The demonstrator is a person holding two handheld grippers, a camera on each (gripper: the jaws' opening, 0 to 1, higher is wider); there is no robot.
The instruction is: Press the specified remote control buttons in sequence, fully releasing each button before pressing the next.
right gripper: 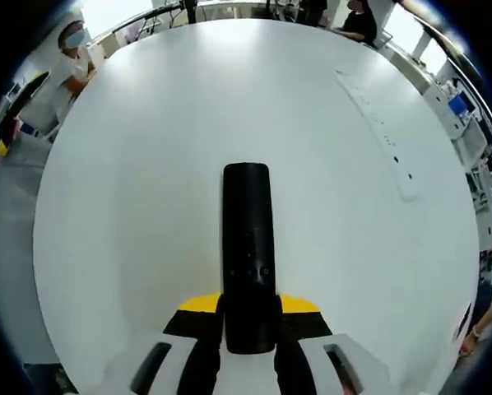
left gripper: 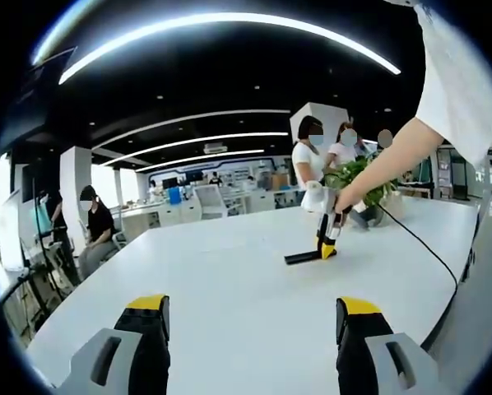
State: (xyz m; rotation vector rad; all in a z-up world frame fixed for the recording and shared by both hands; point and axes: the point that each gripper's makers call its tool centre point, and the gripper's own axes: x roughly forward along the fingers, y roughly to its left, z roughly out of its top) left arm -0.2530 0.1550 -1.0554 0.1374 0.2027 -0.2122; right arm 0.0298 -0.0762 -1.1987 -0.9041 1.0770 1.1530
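A long black remote control (right gripper: 247, 247) points away from me along the white table (right gripper: 131, 164), its near end clamped between the yellow-tipped jaws of my right gripper (right gripper: 249, 311). Small buttons show on its top face. In the left gripper view, that right gripper (left gripper: 328, 245) stands tilted over the table's far middle in a person's hand, with the remote (left gripper: 300, 257) reaching left from it just above the surface. My left gripper (left gripper: 252, 317) hovers open over the near table, nothing between its fingers.
A long white power strip (right gripper: 380, 130) lies on the table to the right. A black cable (left gripper: 431, 251) runs along the right side of the table. A green plant (left gripper: 359, 174) stands at the far edge, with several people beyond.
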